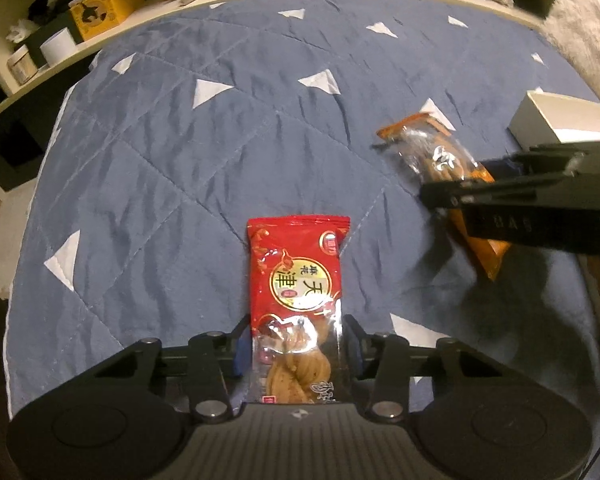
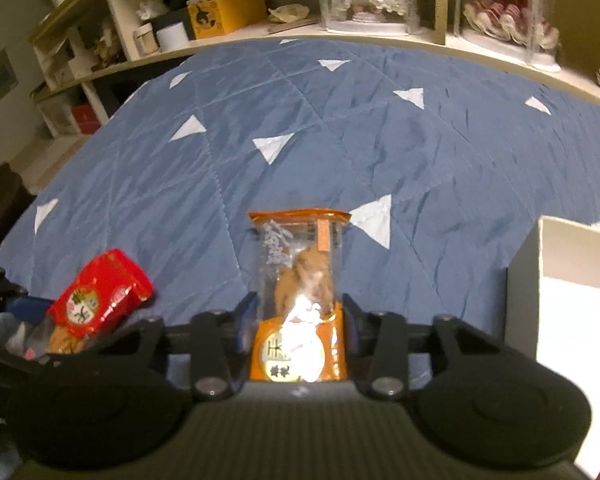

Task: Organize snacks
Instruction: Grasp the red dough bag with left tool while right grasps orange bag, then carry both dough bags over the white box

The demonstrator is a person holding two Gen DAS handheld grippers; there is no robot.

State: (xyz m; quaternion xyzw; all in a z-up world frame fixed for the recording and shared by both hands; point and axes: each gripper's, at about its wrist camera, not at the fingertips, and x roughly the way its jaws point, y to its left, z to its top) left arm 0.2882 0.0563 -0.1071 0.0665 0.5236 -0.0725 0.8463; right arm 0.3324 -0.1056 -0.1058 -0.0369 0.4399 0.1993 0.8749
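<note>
Both packets were in hand, so the step looked like carrying them to the white box point(image 2: 560, 280). Furthest left of the box, the left gripper point(image 1: 296, 344) had its fingers clamped on the red snack packet point(image 1: 298, 268) over the blue quilt point(image 1: 180, 140). Nearer the box, just to its left, the right gripper point(image 2: 300, 320) pinched the orange snack packet point(image 2: 300, 264). Next would probably come lowering each packet inside. What the box held was hidden.

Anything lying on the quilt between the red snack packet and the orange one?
No: only bare blue quilt separates the red packet from the orange packet, clearest in the left wrist view.
</note>
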